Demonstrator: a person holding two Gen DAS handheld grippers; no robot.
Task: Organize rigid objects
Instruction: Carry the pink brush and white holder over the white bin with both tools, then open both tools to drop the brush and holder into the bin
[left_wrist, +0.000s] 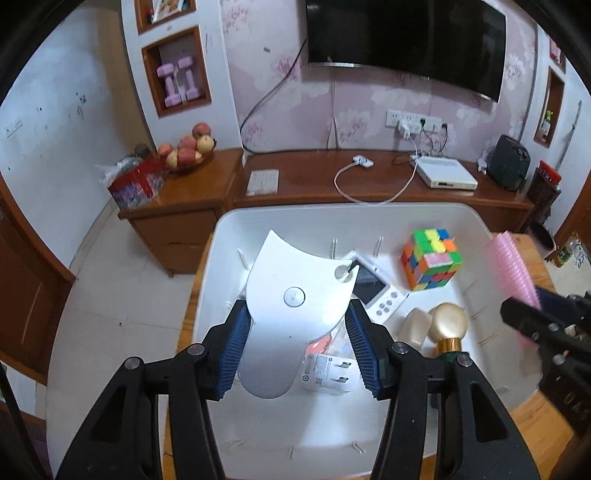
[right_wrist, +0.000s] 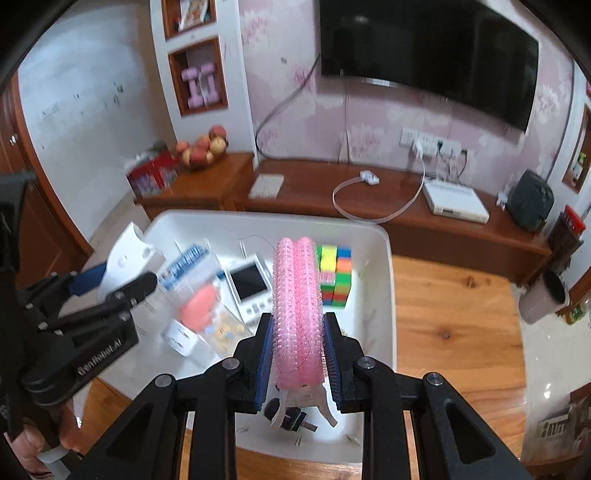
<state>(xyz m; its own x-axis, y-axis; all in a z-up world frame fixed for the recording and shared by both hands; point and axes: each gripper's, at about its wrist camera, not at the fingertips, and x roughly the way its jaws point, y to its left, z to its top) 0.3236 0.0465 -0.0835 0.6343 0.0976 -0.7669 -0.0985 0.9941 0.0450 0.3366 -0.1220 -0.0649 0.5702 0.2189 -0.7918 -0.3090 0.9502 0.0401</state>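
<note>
My left gripper (left_wrist: 299, 345) is shut on a flat white plastic piece (left_wrist: 295, 306) with a notch and a small hole, held above the white bin (left_wrist: 236, 229). My right gripper (right_wrist: 297, 354) is shut on a pink bristly hair-roller clip (right_wrist: 297, 295) above the bin's right part (right_wrist: 384, 258); it also shows in the left wrist view (left_wrist: 511, 266). In the bin lie a Rubik's cube (left_wrist: 430, 264), a small white screen device (left_wrist: 373, 288), a white plug adapter (left_wrist: 328, 373), a gold-capped bottle (left_wrist: 448, 325) and a clear pack with a pink sponge (right_wrist: 197, 302).
The bin sits on a wooden table (right_wrist: 454, 325). Behind it a long wooden sideboard (left_wrist: 314, 184) carries a keyboard, a cable, a white box and a fruit bowl (left_wrist: 188, 147). A TV (left_wrist: 406, 37) hangs on the wall. A bin-like pot (right_wrist: 546, 295) stands on the floor at right.
</note>
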